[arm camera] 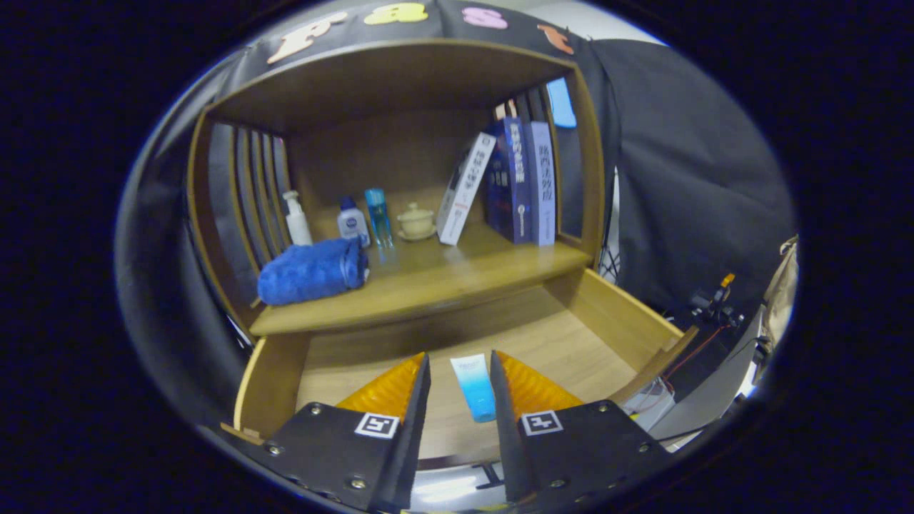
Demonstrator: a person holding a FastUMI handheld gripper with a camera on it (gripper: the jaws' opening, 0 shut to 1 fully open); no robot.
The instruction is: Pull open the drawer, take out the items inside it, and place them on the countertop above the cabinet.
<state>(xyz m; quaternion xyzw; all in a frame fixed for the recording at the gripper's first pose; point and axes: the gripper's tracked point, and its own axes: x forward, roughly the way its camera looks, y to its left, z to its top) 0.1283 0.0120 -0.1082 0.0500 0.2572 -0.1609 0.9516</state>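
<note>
Gripper (460,382), at lower centre, jaws parted and holding nothing, straddles the blue-and-white tube (475,387) lying on the floor of the open drawer (614,314); descend squarely, then close evenly across the tube's flanks to avoid slippage.

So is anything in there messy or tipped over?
Only a little. The white book leans against the blue books rather than standing straight. The tube lies flat in the open drawer, between the open gripper fingers. Nothing is spilled.
</note>
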